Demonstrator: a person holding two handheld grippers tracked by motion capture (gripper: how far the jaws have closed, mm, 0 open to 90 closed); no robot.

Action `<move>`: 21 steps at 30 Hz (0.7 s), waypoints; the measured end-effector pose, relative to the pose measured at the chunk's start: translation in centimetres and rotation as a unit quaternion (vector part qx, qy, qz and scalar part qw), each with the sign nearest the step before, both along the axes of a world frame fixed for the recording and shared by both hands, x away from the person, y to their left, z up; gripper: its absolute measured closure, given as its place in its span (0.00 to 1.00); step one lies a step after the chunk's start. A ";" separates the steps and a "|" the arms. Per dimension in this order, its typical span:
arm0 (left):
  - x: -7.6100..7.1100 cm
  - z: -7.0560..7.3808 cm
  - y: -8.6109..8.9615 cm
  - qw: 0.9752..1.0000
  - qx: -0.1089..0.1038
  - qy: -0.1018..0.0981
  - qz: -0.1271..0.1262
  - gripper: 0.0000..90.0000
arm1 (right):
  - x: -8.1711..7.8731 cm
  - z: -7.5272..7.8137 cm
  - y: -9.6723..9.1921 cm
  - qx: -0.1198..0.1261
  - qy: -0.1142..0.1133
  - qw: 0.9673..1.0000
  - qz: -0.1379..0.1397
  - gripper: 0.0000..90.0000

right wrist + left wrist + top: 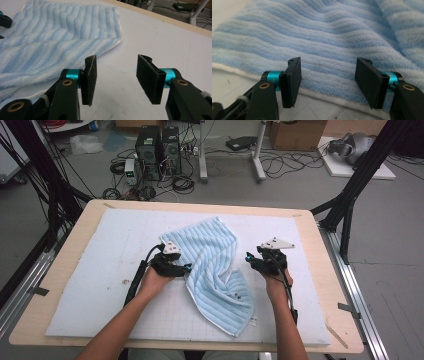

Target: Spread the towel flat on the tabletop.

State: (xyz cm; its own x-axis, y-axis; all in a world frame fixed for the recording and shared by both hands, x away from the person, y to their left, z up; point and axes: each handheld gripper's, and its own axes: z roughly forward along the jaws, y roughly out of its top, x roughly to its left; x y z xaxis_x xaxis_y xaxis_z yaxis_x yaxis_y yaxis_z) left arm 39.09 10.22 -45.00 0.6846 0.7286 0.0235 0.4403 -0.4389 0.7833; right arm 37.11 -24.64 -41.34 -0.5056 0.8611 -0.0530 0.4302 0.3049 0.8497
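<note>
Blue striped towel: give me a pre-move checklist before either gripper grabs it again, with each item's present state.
1. Left gripper jaws apart, nothing pinched: ok.
2. Right gripper jaws apart, nothing between them: ok.
3. Towel lying flat and unfolded: not ok; in the high view it is rumpled and partly folded over itself.
4. Left gripper lined up on a towel edge: ok; the white hem runs just ahead of its jaws.
5. Right gripper lined up on the towel: not ok; its jaws face the bare white mat, with the towel off to its left.
6. Whole towel on the mat: ok in the high view.
</note>
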 end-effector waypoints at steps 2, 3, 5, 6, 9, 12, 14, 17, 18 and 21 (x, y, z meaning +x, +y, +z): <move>0.0 0.2 -0.4 1.000 0.008 0.003 -0.005 0.51 | -0.2 -0.3 -0.2 0.005 -0.001 1.000 -0.002 0.54; 0.0 0.4 -0.7 1.000 0.017 -0.002 -0.011 0.65 | -0.3 -0.4 -0.2 0.006 0.004 1.000 -0.004 0.54; 0.1 0.5 -1.1 0.999 0.042 -0.021 -0.013 0.94 | -0.4 -0.5 -0.2 0.009 0.002 1.000 -0.003 0.54; 0.5 0.5 -0.8 1.000 0.030 -0.009 -0.003 0.95 | -0.5 -0.5 -0.2 0.009 0.003 1.000 -0.002 0.54; 1.9 1.0 0.6 0.999 0.014 -0.002 0.044 0.96 | -0.9 -0.3 -0.5 0.018 -0.002 1.000 0.004 0.55; 3.6 1.6 2.5 0.997 0.003 0.007 0.081 0.96 | -1.1 -0.5 -0.9 0.022 -0.003 1.000 0.007 0.55; 4.5 1.9 3.9 0.995 -0.010 0.008 0.103 0.96 | -1.2 -0.5 -1.1 0.029 0.002 1.000 0.006 0.55; 5.9 2.1 6.1 0.992 -0.015 0.011 0.127 0.95 | -1.3 -0.4 -1.1 0.040 0.003 0.999 0.015 0.59; 6.3 2.0 6.7 0.990 -0.018 0.009 0.136 0.95 | -1.4 -0.4 -1.0 0.041 0.005 0.999 0.019 0.59; 6.8 1.3 8.1 0.985 -0.046 0.011 0.163 0.90 | -1.3 -0.6 -0.2 0.036 0.011 0.999 0.036 0.60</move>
